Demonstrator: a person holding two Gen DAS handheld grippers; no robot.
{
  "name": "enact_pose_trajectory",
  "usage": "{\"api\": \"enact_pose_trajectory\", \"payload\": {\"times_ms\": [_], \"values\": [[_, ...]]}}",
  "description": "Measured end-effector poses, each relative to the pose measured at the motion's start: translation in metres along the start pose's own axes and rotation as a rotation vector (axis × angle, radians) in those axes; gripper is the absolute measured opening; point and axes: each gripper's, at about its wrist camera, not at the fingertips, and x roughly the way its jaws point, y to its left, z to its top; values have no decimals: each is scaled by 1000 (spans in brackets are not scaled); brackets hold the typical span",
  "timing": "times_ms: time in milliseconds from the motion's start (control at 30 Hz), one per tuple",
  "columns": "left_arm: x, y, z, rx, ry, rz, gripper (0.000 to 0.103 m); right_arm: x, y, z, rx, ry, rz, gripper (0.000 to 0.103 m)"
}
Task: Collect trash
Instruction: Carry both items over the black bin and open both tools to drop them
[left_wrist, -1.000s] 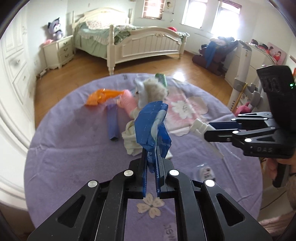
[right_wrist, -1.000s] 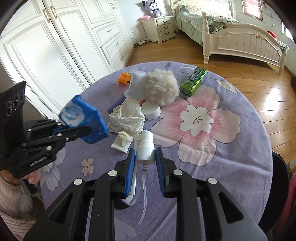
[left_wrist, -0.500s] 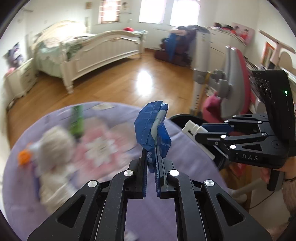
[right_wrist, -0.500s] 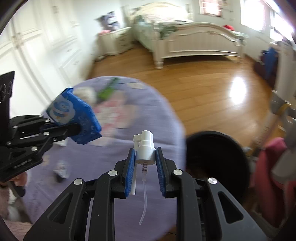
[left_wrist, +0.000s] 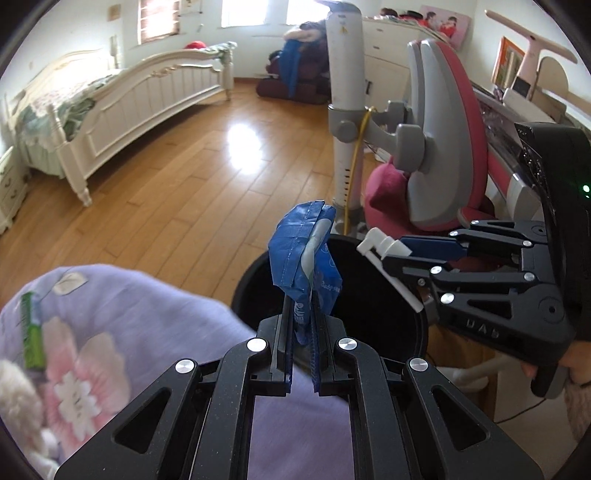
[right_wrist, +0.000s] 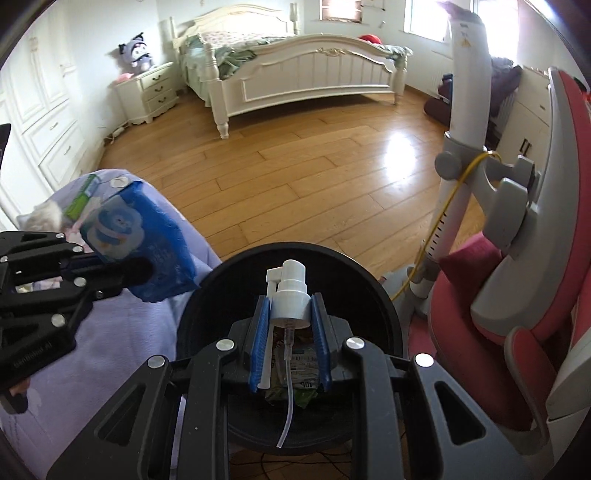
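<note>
Both grippers swing away from the purple table (left_wrist: 155, 314) to the black bin (right_wrist: 384, 295). Right gripper (right_wrist: 290, 317) pinches the white pump top (right_wrist: 290, 291) right over it (tube hanging down). Left gripper (left_wrist: 301, 332), clamping the blue wrapper (left_wrist: 304, 254), sits just left, near the rim.
</note>
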Motion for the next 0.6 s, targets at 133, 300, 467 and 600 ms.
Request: {"api": "enact_pose_trajectory", "payload": {"times_ms": [133, 300, 467, 600], "values": [[18, -4, 7, -14, 25, -15, 8, 9, -6, 2, 14, 12, -6, 24], [24, -3, 8, -53, 31, -6, 48, 14, -5, 2, 32, 25, -38, 50], [17, -1, 4, -56, 23, -6, 48, 9, -3, 2, 33, 12, -50, 53], [-3, 6, -4, -76, -5, -8, 48, 3, 1, 6, 35, -4, -52, 62]]}}
